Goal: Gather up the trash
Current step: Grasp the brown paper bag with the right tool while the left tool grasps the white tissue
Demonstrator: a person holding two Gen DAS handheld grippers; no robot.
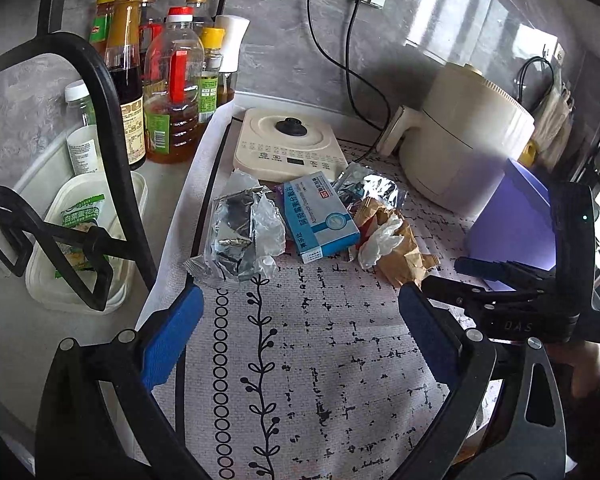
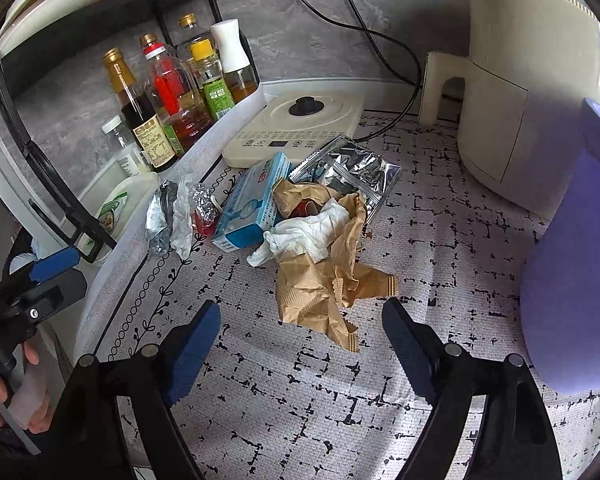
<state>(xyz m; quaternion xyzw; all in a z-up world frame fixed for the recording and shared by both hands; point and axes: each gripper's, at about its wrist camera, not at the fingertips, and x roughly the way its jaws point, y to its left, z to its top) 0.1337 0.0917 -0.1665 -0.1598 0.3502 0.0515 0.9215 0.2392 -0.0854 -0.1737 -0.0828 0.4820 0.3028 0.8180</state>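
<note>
**Nothing collected yet: the whole pile is on the mat**

We judge the task to be at its very start. All the trash we can see lies in one loose heap on the patterned mat (image 2: 340, 400) that covers the counter, just in front of the cream induction cooker (image 2: 300, 128). From our left, the heap holds a crumpled silver wrapper (image 1: 236, 232), a blue medicine box (image 1: 320, 220), a flat foil pouch (image 2: 352, 168) behind it, and a brown paper bag (image 2: 320, 280) with a white tissue (image 2: 304, 236) bunched on top.

Our left gripper (image 1: 300, 340) hovers short of the pile with its fingers wide apart and nothing between them. Our right gripper (image 2: 300, 348) does likewise, fingers spread, the tip of the paper bag lying just ahead of the gap but not touched.

A purple bin (image 2: 572, 280) stands at the right, near the air fryer (image 2: 520, 80); we take it for the likely destination, though we cannot see inside it. Every piece remains to be picked up.
</note>
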